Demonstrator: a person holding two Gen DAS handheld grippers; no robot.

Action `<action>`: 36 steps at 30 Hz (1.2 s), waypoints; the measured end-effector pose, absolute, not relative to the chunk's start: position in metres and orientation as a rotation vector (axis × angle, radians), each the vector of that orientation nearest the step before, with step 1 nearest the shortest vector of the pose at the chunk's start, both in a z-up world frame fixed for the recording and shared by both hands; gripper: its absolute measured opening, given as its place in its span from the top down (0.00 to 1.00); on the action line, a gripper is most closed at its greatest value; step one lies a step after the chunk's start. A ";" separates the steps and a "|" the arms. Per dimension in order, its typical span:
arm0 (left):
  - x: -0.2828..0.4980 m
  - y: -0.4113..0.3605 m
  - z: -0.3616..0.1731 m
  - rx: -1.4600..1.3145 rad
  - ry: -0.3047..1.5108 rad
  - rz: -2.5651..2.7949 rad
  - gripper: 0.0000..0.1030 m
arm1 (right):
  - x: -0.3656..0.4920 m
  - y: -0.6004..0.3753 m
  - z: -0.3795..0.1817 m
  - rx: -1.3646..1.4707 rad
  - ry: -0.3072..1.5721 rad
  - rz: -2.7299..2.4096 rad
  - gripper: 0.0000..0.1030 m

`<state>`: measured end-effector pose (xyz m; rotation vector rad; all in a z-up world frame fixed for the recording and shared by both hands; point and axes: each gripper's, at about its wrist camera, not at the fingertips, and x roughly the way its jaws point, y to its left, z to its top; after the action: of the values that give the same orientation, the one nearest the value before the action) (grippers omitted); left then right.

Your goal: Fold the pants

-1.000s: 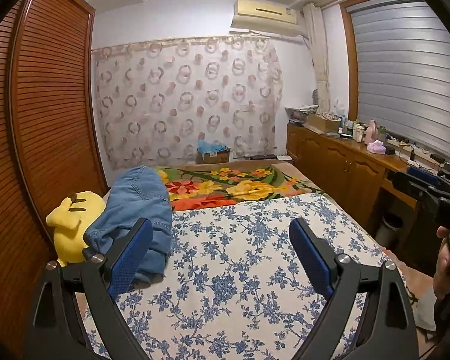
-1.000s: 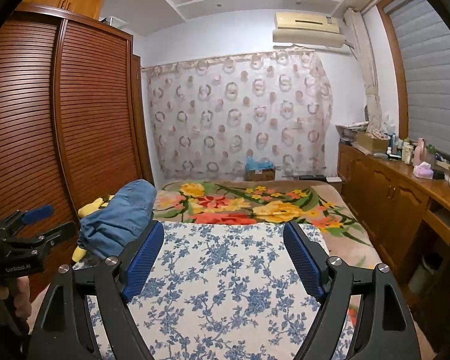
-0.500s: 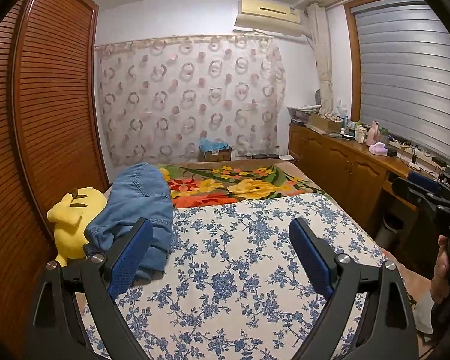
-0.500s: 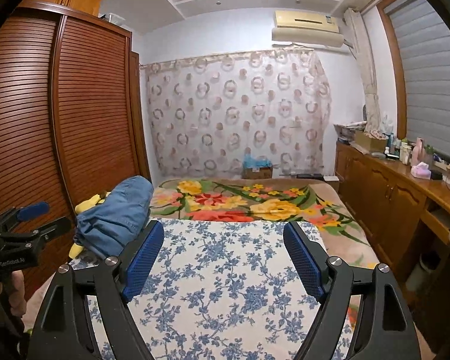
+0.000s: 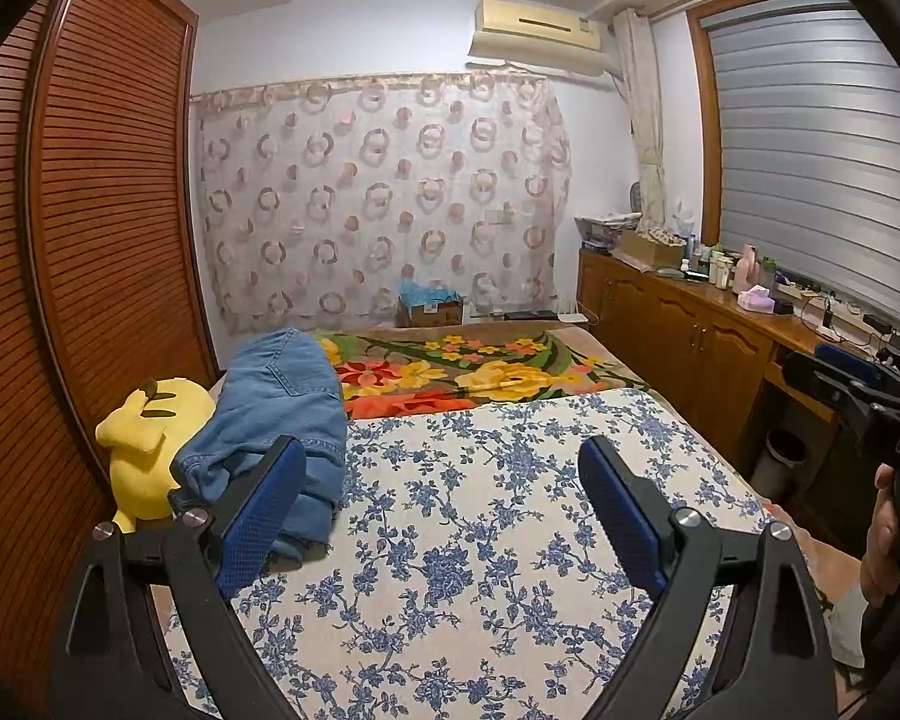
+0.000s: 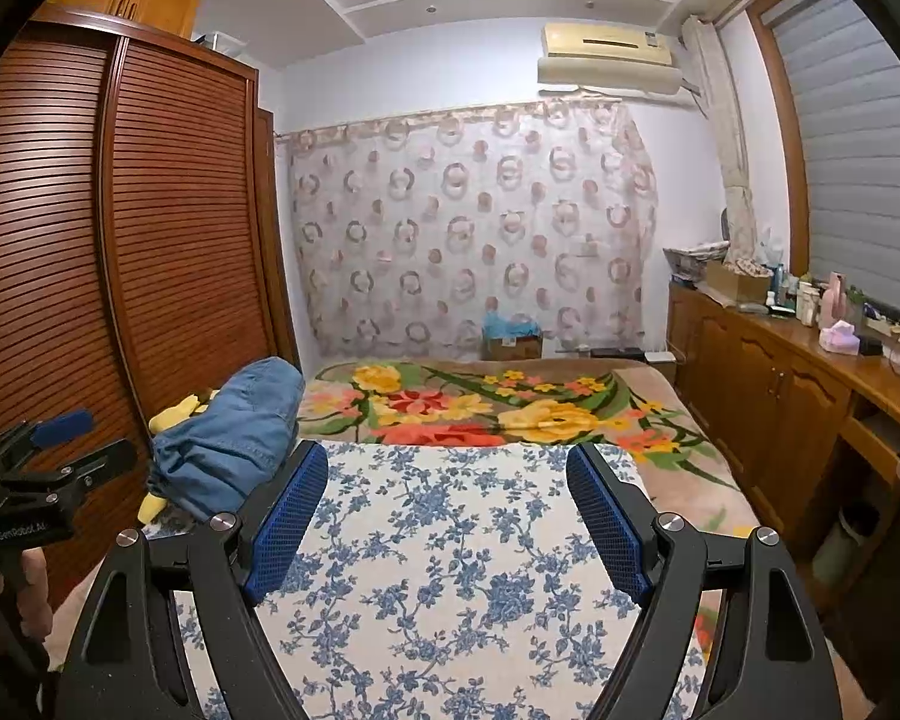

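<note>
Blue denim pants lie heaped at the left side of the bed, draped partly over a yellow plush toy; the right wrist view shows the pants at its left. My left gripper hangs open above the blue-flowered sheet, its left finger in front of the pants' near end, with nothing between the fingers. My right gripper is open too, over the same sheet, to the right of the pants.
A flowered blanket covers the far half of the bed. A slatted wooden wardrobe lines the left side. A wooden cabinet with bottles and clutter runs along the right wall. A small bin stands by it.
Both views have shifted only slightly. The pants lie where they were, and both grippers stay open.
</note>
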<state>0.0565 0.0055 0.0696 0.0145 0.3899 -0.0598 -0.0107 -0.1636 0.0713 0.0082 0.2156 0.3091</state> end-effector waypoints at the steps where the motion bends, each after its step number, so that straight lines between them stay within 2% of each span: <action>1: 0.057 0.005 0.070 0.015 0.389 -0.059 0.10 | -0.011 -0.164 0.072 0.009 0.215 0.312 0.19; 36: 0.054 0.005 0.070 0.013 0.381 -0.058 0.10 | -0.013 -0.162 0.070 0.010 0.212 0.300 0.19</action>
<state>0.0536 0.0052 0.0701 0.0132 0.3813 -0.0585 -0.0126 -0.1619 0.0705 0.0096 0.2116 0.2999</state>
